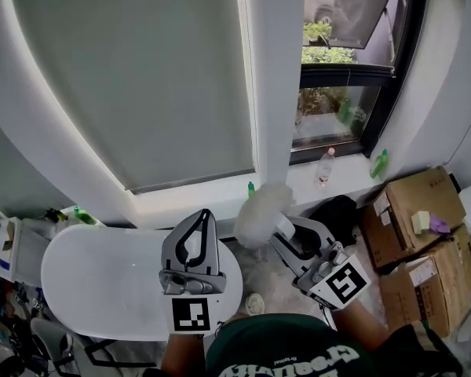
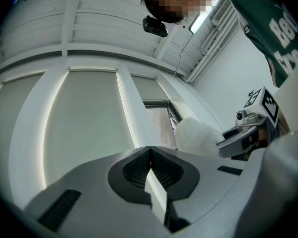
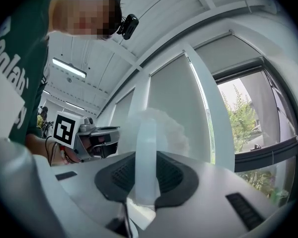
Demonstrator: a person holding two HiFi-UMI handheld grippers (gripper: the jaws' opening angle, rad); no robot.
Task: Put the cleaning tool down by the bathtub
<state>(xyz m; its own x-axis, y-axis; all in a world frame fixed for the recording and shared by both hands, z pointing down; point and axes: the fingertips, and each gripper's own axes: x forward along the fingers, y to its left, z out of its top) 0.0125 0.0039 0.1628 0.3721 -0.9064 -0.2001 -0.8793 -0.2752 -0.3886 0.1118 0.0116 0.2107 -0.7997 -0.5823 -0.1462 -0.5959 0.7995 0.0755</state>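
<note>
Over the white bathtub beneath our closed, empty left tongs, we grip the fluffy duster by its pale handle in the right tongs, head just past their tips, and should lower it beside the tub before releasing.

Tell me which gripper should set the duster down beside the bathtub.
Right. The right gripper has its fingers clamped on the handle of the fluffy white duster. The left gripper is shut on nothing, above the bathtub.
</note>
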